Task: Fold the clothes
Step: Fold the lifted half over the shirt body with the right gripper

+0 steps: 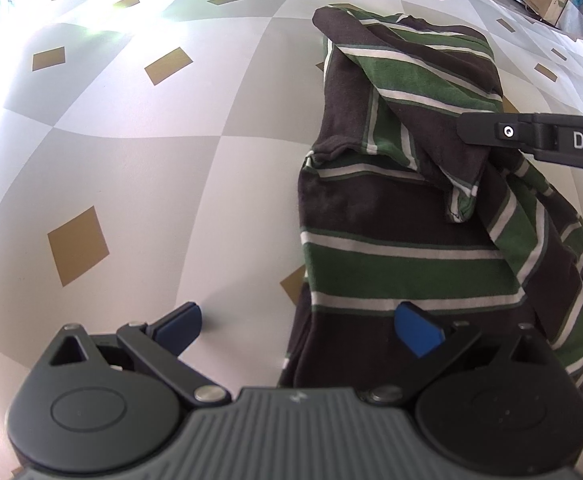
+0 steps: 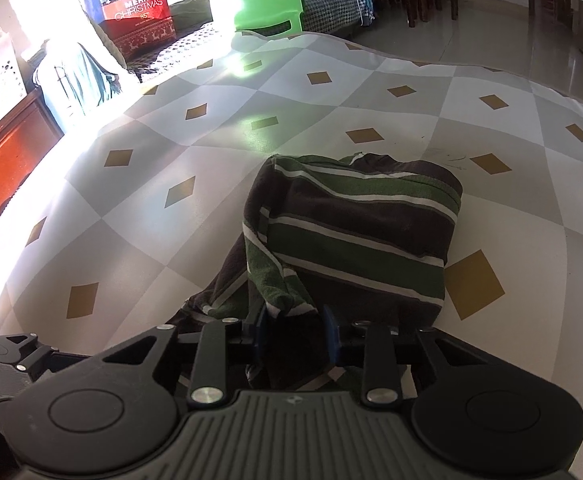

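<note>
Strong daylight is pouring in from the upper left of both views, blowing the grey-and-white checked floor mat with tan diamonds out to pure white there and washing over the red Christmas gift bag. A green tint, probably bouncing off the bright green plastic chair, is glinting on the mat. The dark brown, green and white striped garment is staying sharp, casting soft shadows. Fisheye bending is curving straight lines, and the corners are darkening.
</note>
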{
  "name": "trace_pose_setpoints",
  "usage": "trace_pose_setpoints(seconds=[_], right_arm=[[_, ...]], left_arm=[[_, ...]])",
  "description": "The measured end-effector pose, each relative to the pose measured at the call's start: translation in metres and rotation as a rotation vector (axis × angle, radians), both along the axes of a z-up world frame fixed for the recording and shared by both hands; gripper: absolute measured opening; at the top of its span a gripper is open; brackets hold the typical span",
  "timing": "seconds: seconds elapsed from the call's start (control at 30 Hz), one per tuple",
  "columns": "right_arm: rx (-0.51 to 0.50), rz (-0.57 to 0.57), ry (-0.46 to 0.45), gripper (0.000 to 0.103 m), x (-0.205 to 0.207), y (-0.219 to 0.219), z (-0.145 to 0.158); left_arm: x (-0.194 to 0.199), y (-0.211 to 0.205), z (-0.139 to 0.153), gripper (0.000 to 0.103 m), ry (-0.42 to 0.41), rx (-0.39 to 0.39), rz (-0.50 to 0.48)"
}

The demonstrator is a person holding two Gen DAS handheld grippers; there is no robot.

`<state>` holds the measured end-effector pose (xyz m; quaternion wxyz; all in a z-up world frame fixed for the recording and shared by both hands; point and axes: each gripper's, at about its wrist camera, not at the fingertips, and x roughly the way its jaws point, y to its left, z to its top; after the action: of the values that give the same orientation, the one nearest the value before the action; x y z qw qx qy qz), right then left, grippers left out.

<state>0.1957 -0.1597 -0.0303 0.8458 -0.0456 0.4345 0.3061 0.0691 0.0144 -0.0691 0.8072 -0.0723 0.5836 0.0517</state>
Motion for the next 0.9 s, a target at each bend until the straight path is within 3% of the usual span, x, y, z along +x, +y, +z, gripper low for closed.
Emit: trace_pose_setpoints(seconds=[0.07, 0.37, 0.57, 0.77, 0.9], right_arm=[[-0.008, 0.010, -0.017, 0.018, -0.004, 0.002, 0.005], [-0.046, 0.092, -0.087, 0.019, -0.030, 0.025, 0.019], [-0.030, 0.150, -0.021, 0.024, -0.035, 0.043, 0.001], [0.070, 0.164, 0.094, 0.034, -0.030, 0.053, -0.011], [0.058, 0.182, 0.086, 0.035, -0.030, 0.058, -0.008]], left_arm=[[-0.001, 0.000, -0.002, 0.103, 0.000, 0.001, 0.000], [-0.002, 0.013, -0.001, 0.103, 0.004, 0.000, 0.035], [-0.005, 0.011, -0.001, 0.103, 0.006, -0.006, 0.044], [0.006, -0.004, -0.004, 0.103, 0.008, -0.007, 0.038], [0.010, -0.011, -0.004, 0.103, 0.009, -0.010, 0.031]])
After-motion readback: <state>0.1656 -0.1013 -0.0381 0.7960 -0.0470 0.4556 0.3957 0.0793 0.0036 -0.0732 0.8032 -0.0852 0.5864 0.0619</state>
